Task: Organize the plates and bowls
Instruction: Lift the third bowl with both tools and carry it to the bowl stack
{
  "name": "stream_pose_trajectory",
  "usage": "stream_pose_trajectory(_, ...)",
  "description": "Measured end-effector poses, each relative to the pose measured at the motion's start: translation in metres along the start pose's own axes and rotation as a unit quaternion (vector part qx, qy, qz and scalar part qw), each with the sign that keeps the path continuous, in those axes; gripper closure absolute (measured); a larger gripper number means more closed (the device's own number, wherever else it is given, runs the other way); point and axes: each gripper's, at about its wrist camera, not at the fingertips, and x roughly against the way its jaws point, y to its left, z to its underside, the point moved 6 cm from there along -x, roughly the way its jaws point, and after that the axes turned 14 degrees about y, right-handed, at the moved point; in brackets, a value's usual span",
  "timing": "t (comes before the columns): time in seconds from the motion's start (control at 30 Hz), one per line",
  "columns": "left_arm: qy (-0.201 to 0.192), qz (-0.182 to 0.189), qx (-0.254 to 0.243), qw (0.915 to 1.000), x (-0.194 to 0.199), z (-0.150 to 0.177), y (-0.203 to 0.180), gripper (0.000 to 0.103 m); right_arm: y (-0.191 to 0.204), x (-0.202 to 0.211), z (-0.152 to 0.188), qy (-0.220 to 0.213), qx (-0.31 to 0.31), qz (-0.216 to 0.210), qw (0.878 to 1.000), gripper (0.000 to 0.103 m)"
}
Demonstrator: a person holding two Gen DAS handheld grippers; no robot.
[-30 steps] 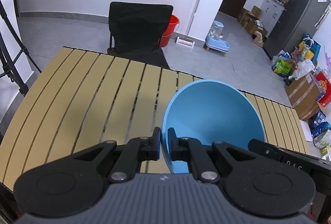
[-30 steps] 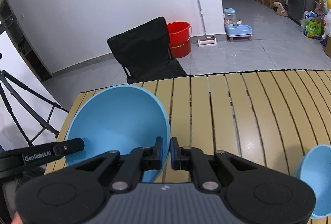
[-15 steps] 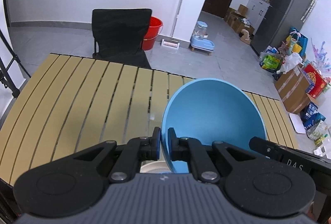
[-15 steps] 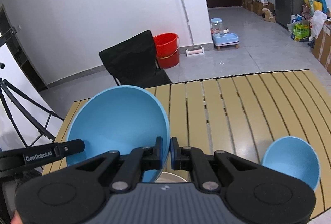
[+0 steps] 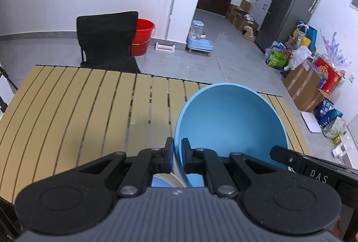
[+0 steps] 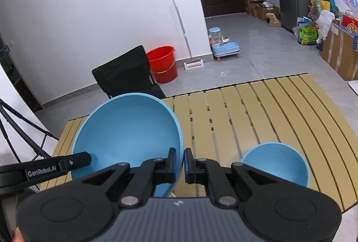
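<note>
My left gripper (image 5: 176, 158) is clamped on the left rim of the large blue bowl (image 5: 230, 123), one pad inside the wall and one outside. My right gripper (image 6: 179, 162) is clamped on the opposite rim of the same bowl (image 6: 127, 130), so the two of them carry it together in the air above the slatted table (image 5: 78, 103).

Under the bowl, in the left wrist view, I see a piece of a pale plate (image 5: 173, 178) with something blue on it; I think this is the place to set the bowl, but most of it is hidden by the gripper.

To the right, a small blue bowl (image 6: 276, 163) stands on the table, apart from the big one.

To do this step well, I would keep both grips firm and lower both hands at equal speed, so the bowl does not tilt or twist between the pads. I would centre it over the plate before I release, and open both grippers only when the base rests flat.
</note>
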Motion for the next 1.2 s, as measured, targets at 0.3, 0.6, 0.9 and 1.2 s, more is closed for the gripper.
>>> stream_pose_trajectory(0.3,0.013,0.002,-0.026,0.9996,-0.016,0.005,-0.040,0.095,-0.047,0.012,0.008,-0.007,-0.025,0.007,1.000,0.096)
stream_pose_trajectory(0.6,0.025,-0.007,-0.053,0.9983,-0.035,0.011,-0.075,0.095,-0.091,0.012,0.012,-0.011,-0.055,-0.001,0.998,0.096)
stream_pose_trajectory(0.9,0.038,-0.019,-0.081,0.9958,-0.061,0.017,-0.115,0.095,-0.137,0.007,0.014,-0.014,-0.077,-0.006,0.997,0.096)
stream_pose_trajectory(1.2,0.062,-0.024,-0.109,0.9919,-0.098,0.025,-0.152,0.095,-0.188,-0.007,0.017,-0.009,-0.105,0.002,0.994,0.096)
